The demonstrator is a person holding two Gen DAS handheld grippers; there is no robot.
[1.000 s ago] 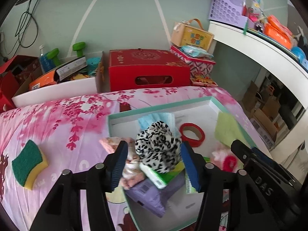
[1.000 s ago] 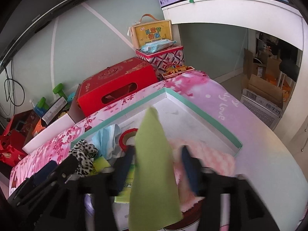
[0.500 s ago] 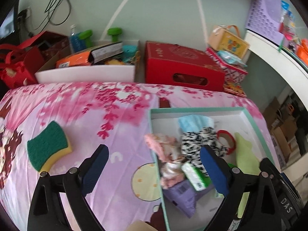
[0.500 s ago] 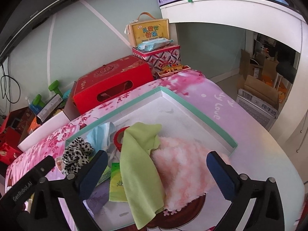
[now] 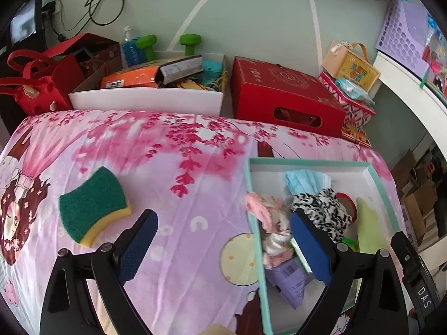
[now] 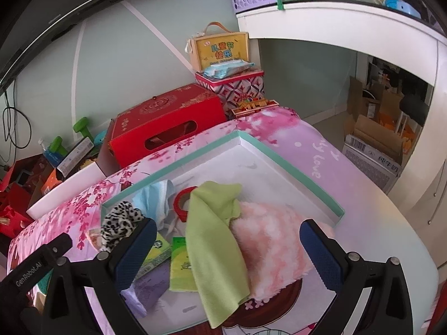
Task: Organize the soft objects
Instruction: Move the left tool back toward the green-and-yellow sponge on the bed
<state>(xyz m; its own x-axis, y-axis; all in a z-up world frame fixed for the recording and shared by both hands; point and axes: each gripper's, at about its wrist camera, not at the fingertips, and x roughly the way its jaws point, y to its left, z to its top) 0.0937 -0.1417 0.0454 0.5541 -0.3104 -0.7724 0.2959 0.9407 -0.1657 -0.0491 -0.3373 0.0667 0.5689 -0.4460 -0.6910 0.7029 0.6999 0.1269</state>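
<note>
One soft thing left outside the box: the green-and-yellow kitchen sponge (image 5: 93,205).

It lies flat on the pink floral bedsheet (image 5: 173,167), well apart from the shallow white box with the mint-green rim (image 5: 254,240), where the leopard-print fabric scrunchie (image 5: 321,209), pale blue face mask (image 5: 306,180), lime-green cloth (image 6: 215,237) and fluffy pink towel (image 6: 268,248) are already heaped. The left gripper (image 5: 223,240) hovers with its blue pads spread wide and nothing between them, the sponge just off its left finger; the right gripper (image 6: 226,254) hangs over the box, likewise spread and empty. The sponge looks light and springy, so I'd expect it to squash rather than slip. A pinch across the narrow waist, scouring face up, seems the surest hold. The cloth and towel droop over the near rim and would need gathering by a bunched fold.
</note>
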